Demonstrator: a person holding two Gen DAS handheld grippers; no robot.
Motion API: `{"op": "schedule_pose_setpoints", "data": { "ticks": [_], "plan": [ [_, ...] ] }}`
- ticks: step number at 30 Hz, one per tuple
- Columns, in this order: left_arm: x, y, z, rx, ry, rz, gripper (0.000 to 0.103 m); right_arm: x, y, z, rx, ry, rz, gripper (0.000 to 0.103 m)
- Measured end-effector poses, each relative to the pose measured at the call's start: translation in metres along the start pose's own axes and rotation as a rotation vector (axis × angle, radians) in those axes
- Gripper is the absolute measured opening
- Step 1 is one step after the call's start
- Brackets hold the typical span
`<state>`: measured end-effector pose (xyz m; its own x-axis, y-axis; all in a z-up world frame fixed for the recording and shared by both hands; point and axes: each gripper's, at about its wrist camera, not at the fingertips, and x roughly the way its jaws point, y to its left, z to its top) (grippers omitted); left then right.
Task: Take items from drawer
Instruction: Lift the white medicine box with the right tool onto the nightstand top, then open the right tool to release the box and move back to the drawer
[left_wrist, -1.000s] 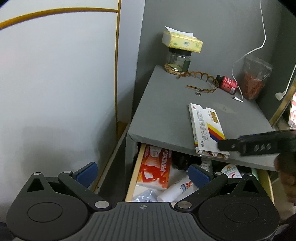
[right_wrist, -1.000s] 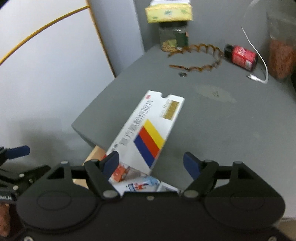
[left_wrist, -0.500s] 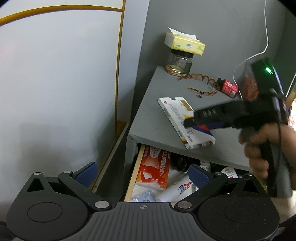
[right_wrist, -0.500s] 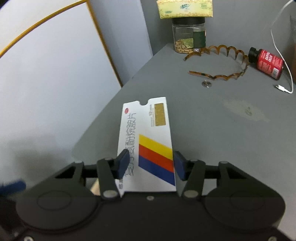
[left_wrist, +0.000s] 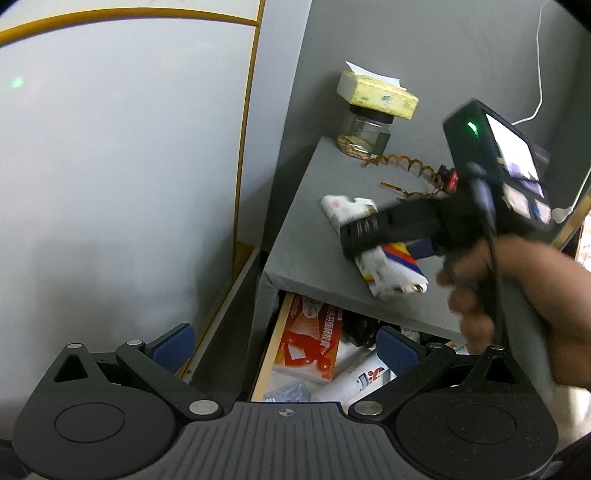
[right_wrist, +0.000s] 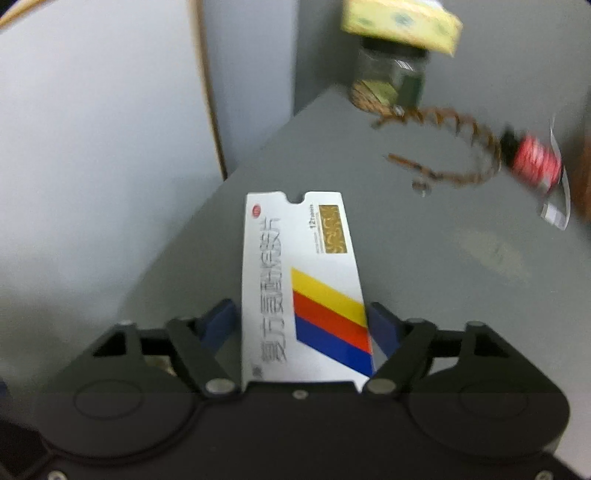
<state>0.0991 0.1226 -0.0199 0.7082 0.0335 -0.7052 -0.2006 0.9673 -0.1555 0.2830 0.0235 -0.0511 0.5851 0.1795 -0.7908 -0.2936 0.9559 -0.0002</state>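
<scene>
A white medicine box (right_wrist: 299, 288) with yellow, red and blue stripes lies flat on the grey cabinet top (right_wrist: 424, 258). My right gripper (right_wrist: 301, 321) is shut on its near end, a blue pad on each long side. The left wrist view shows the same box (left_wrist: 384, 266) with the right gripper (left_wrist: 373, 230) over it. My left gripper (left_wrist: 284, 345) is open and empty, held in front of the open drawer (left_wrist: 275, 354). In the drawer lie an orange-and-white packet (left_wrist: 314, 339) and a white tube (left_wrist: 358, 380).
At the back of the cabinet top a glass jar (left_wrist: 364, 133) carries a yellow tissue pack (left_wrist: 376, 94). A brown spiral hairband (right_wrist: 454, 147) and a red-labelled bottle (right_wrist: 535, 162) lie behind the box. A white wall panel (left_wrist: 110, 166) stands on the left.
My right gripper has gone from open around the box to shut on it, and has slid it farther onto the cabinet top, away from the front edge. My left gripper has stayed open.
</scene>
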Motion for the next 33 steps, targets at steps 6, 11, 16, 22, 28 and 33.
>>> {"op": "schedule_pose_setpoints", "data": {
  "ticks": [6, 11, 16, 22, 28, 33],
  "plan": [
    [0.001, -0.002, 0.0, 0.022, -0.003, 0.005, 0.103, 0.022, 0.002, 0.032, 0.157, 0.014, -0.1, 0.072],
    [0.002, 0.004, 0.0, 0.006, -0.001, 0.015, 0.103, 0.008, -0.001, 0.034, 0.146, -0.007, -0.092, 0.081],
    [0.001, 0.012, 0.002, -0.044, 0.003, 0.002, 0.103, -0.04, -0.019, 0.017, 0.072, -0.086, 0.011, 0.082],
    [0.002, 0.012, 0.001, -0.057, 0.014, -0.012, 0.103, -0.101, -0.066, -0.043, -0.018, -0.05, 0.26, 0.082],
    [0.005, 0.001, -0.001, -0.024, 0.023, -0.019, 0.103, -0.091, -0.108, -0.12, -0.125, 0.262, 0.215, 0.066],
    [0.006, -0.011, -0.005, 0.015, 0.028, -0.025, 0.103, -0.054, -0.176, -0.152, 0.463, 0.4, 0.244, 0.062]
  ]
}}
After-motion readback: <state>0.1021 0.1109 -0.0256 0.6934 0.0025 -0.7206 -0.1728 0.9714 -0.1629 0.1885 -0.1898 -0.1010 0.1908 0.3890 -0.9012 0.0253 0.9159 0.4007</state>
